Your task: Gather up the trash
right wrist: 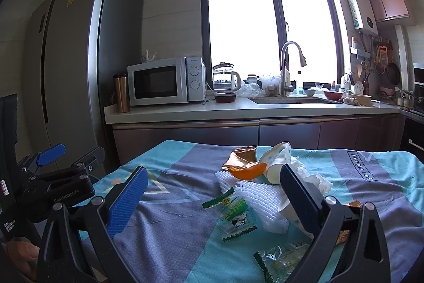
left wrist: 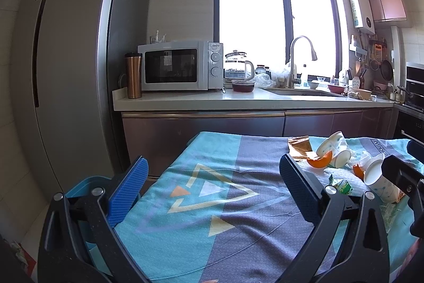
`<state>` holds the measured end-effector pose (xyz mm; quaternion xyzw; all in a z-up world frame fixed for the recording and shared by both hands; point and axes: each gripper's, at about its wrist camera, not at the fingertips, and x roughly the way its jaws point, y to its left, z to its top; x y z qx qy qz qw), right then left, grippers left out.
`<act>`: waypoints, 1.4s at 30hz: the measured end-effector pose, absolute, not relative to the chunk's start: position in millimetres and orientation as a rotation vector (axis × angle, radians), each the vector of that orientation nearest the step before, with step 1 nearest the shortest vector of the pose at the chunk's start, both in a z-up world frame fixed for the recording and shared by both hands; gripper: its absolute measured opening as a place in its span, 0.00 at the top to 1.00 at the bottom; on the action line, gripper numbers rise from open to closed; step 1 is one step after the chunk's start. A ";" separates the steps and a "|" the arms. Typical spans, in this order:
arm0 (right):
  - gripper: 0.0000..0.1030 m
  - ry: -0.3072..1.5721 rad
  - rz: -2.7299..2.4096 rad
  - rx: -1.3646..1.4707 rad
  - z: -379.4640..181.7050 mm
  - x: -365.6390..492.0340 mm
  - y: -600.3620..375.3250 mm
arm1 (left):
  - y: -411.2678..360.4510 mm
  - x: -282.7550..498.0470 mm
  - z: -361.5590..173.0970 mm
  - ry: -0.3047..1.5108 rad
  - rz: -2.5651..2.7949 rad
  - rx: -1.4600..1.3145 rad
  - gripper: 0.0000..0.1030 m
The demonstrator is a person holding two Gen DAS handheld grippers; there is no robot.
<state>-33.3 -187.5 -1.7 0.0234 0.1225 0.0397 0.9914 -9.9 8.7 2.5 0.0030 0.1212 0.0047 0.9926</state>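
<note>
Over the tablecloth [left wrist: 201, 206], the left gripper [left wrist: 212, 192] hangs spread and empty; trash, including a paper cup [left wrist: 381, 183], lies right, a blue bin [left wrist: 79, 186] left. From the right wrist, the right gripper [right wrist: 212, 199] gapes around a green wrapper [right wrist: 235, 215]; collecting seems barely begun, closing comes next. Readable: "Magic LOVE", "GenRobot.AI".

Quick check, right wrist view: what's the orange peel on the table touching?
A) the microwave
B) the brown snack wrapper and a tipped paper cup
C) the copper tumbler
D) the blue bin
B: the orange peel lies against the brown snack wrapper and beside the tipped paper cup on the tablecloth.
</note>
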 end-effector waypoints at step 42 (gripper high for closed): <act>0.06 0.254 0.098 0.071 -3.5 -29.0 -195.3 | 1.7 -9.9 -0.5 0.252 -0.014 0.012 0.05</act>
